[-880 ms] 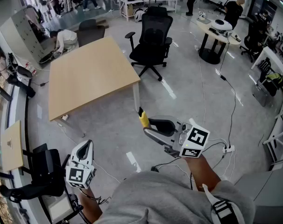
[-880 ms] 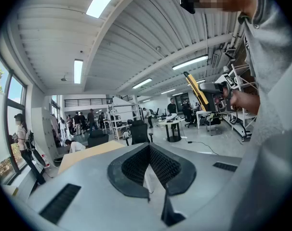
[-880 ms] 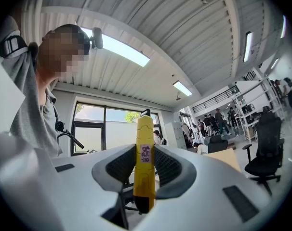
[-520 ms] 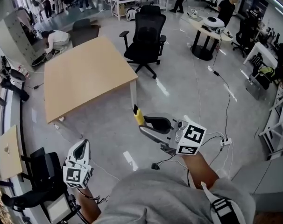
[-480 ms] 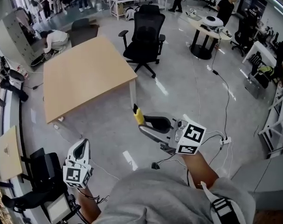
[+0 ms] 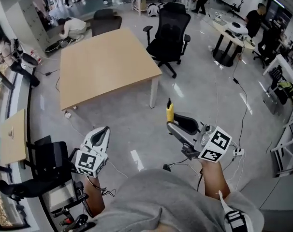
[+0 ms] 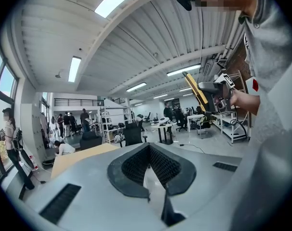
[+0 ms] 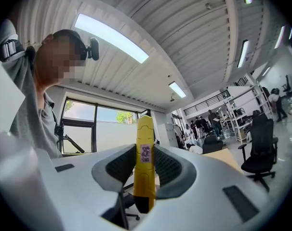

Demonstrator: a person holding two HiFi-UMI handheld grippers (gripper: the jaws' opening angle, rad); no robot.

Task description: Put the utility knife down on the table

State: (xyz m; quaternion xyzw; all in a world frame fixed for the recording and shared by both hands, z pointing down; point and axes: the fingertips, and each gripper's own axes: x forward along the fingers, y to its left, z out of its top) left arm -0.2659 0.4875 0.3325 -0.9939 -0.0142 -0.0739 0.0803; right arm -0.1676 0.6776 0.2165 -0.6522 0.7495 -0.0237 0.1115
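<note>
The left tool (image 6: 102, 133) is at 7 o'clock and points toward 1 o'clock, its jaws closed together with nothing between. The right tool (image 6: 175, 123), at 5 o'clock, points toward 10 o'clock and clamps the utility knife (image 6: 169, 112).

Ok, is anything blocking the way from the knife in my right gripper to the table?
Nothing visible. The right gripper holds the utility knife, and only open floor lies between it and the table, whose top is bare.
</note>
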